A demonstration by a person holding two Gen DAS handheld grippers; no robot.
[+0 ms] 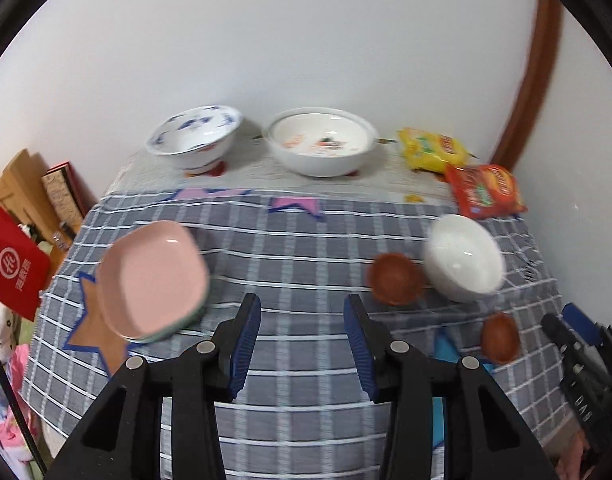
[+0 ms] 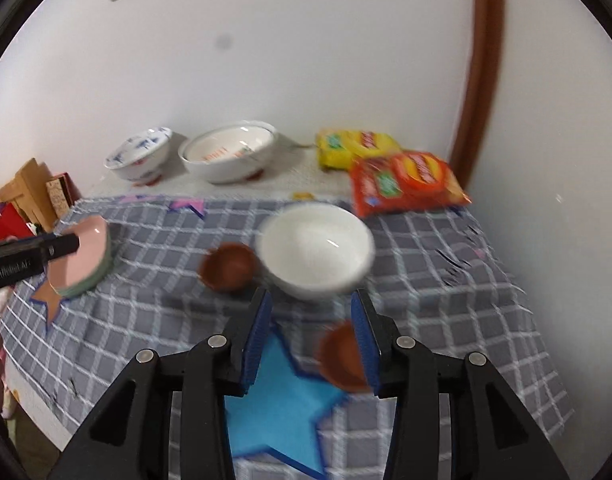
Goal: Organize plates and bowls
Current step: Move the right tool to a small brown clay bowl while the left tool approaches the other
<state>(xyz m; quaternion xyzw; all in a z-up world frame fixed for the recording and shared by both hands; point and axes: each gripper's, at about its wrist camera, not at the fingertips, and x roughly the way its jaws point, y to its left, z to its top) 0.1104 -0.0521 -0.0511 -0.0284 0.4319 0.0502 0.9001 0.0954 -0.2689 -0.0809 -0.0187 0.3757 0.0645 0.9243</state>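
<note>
Pink plates (image 1: 154, 276) sit stacked left; our left gripper (image 1: 302, 312) and right gripper (image 2: 312, 310) both gape wide, holding nothing.

The right tool's (image 2: 311, 336) finger is covering part of the small brown bowl (image 2: 340, 356) beside the blue star (image 2: 274, 400). Motion blur is smearing the white bowl (image 2: 314, 248) behind that star.

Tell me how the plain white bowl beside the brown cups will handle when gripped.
The white bowl looks glazed, so probably slippery and breakable. Its rounded wall tapers to a narrow base, so a rim pinch may tip it.
</note>
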